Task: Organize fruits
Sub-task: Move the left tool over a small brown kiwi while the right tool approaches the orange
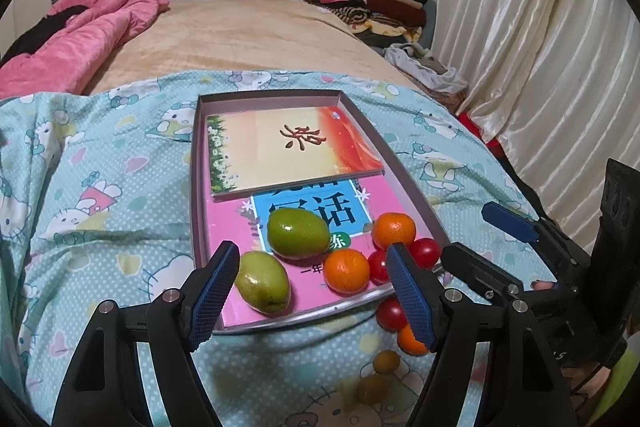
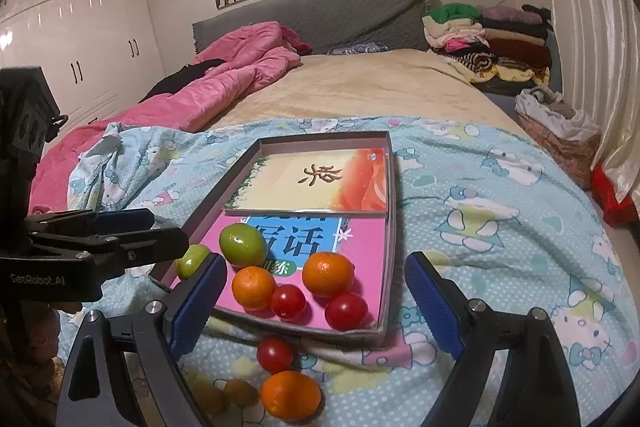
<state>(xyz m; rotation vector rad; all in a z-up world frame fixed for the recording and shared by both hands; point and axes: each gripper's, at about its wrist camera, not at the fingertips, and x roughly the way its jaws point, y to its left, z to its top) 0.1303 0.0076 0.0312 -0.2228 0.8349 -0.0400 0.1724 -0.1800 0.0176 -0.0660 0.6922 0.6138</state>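
**Both tongs open over the fruit tray**

My left gripper [image 1: 312,283] gapes empty above the tray's [image 2: 390,227] near end; my right gripper [image 2: 316,303] is spread wide too, holding nothing. On the books in the tray lie two green fruits [image 1: 298,233], two oranges [image 2: 328,274] and two tomatoes [image 2: 346,311]. A tomato [image 2: 275,354], an orange [image 2: 291,395] and two small yellowish fruits [image 2: 240,393] lie on the blanket [image 2: 500,227] just in front
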